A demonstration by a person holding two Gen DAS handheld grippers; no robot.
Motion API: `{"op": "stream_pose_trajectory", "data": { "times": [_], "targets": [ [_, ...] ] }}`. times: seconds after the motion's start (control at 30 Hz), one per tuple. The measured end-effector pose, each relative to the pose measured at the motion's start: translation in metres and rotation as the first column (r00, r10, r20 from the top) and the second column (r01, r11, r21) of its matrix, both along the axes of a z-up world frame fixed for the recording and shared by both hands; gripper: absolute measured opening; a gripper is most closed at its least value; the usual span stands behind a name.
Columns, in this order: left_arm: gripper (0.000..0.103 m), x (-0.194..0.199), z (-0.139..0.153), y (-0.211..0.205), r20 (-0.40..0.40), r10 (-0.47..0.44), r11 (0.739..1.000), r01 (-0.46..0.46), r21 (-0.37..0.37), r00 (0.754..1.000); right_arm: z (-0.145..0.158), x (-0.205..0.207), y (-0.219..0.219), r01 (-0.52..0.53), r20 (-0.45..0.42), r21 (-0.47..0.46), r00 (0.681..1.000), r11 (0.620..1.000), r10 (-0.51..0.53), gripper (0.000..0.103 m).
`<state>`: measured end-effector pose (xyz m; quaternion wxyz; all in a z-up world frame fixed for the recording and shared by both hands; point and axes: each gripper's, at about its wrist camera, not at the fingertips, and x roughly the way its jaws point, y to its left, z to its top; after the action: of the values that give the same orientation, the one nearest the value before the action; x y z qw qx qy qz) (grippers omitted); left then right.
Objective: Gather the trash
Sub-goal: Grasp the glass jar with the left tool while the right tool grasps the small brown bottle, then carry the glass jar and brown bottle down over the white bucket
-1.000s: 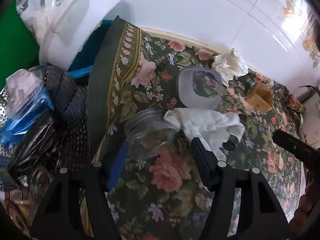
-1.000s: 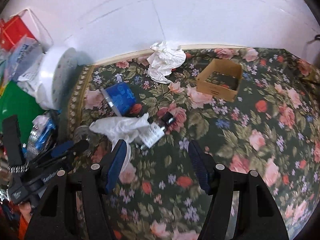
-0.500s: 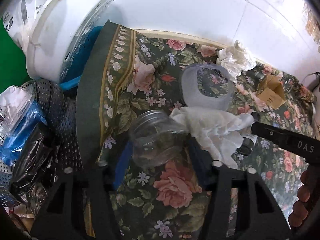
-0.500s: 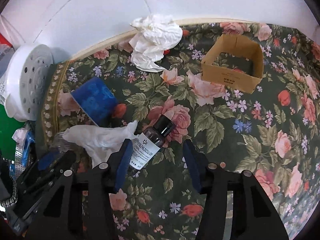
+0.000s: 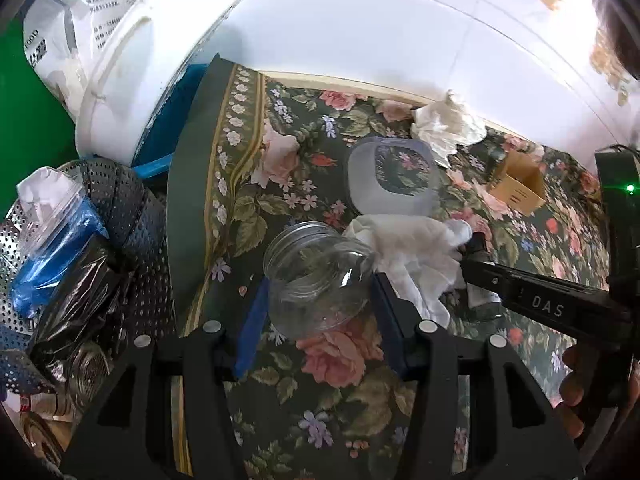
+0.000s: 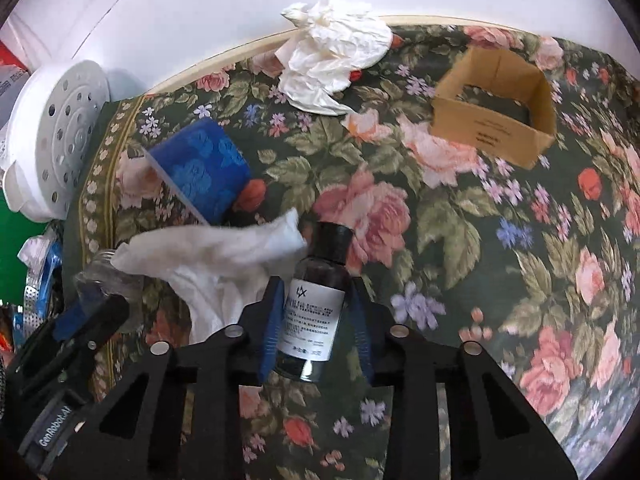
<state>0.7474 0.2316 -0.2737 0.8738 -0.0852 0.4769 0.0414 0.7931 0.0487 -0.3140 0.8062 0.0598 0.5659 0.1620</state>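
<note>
A clear glass jar (image 5: pixel 316 276) lies on its side on the floral cloth, between the fingers of my left gripper (image 5: pixel 318 304), which is open around it. A small dark bottle with a white label (image 6: pixel 316 300) lies between the fingers of my right gripper (image 6: pixel 316 312), whose pads stand close to its sides; contact is unclear. A crumpled white tissue (image 6: pixel 216 256) lies between jar and bottle; it also shows in the left wrist view (image 5: pixel 416 252). A second crumpled tissue (image 6: pixel 332 56) lies by the wall.
A blue-sided clear plastic cup (image 6: pixel 200 168) lies on its side behind the tissue. An open cardboard box (image 6: pixel 496 108) sits at the back right. A perforated metal basket (image 5: pixel 132 216) holding bags and trash stands left of the table. A white perforated lid (image 6: pixel 56 140) leans there.
Both grippers have moved forward and down: the left now straddles the glass jar, the right now straddles the dark bottle and its fingers have narrowed.
</note>
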Motion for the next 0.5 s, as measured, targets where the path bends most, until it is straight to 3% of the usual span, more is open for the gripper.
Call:
{"op": "stream_pose_trajectory", "data": {
  "times": [0.23, 0.5],
  "targets": [
    [0.051, -0.023, 0.008, -0.013, -0.010, 0.005, 1.000, -0.006, -0.013, 1.000, 0.009, -0.025, -0.028, 0.018, 0.005, 0.012, 1.000, 1.000, -0.018, 0.026],
    [0.051, -0.066, 0.030, -0.048, 0.031, 0.014, 1.000, -0.015, 0.001, 0.999, 0.042, -0.071, -0.078, 0.013, 0.069, 0.053, 0.997, 0.999, -0.016, 0.026]
  ]
}}
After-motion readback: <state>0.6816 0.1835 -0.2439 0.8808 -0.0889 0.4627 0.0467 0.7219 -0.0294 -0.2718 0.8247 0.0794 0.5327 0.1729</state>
